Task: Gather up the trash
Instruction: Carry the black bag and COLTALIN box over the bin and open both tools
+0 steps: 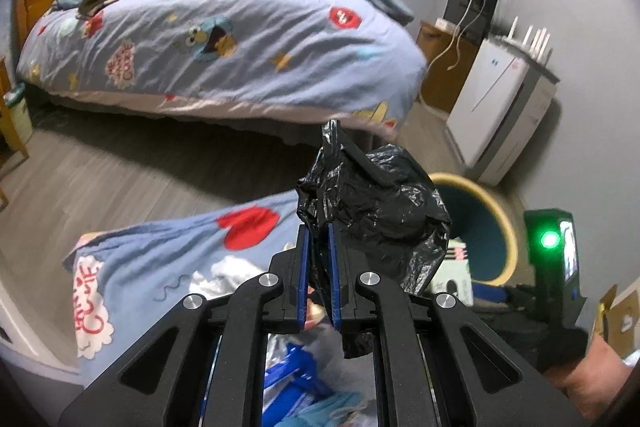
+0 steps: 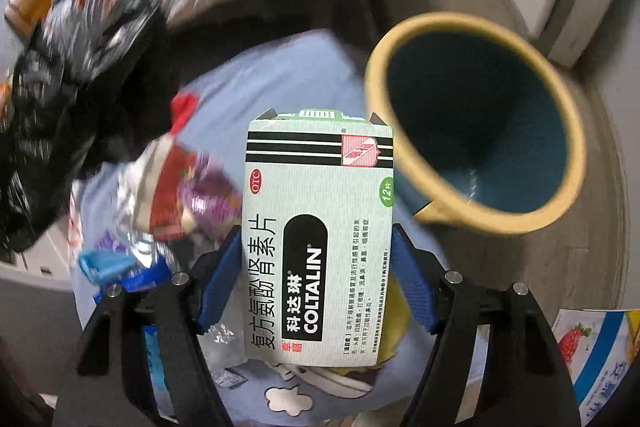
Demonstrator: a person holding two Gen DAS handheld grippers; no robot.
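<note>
**Trash half gathered — bag in one claw, box in the other**

Trash is still being picked off the blue cloth (image 2: 280,75). On the left, the left gripper (image 1: 319,267) is pressed tight on the crumpled black bag (image 1: 376,203), angled down. The right gripper (image 2: 318,279) pinches the medicine box (image 2: 316,239) by its sides, pointing steeply down. Next — probably carry the box over the yellow-rimmed bin (image 2: 476,119) beside it and let go.

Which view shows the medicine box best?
The right wrist view: the medicine box fills the centre, print readable, between the right gripper fingers. The left wrist view shows only a corner behind the black bag.
</note>
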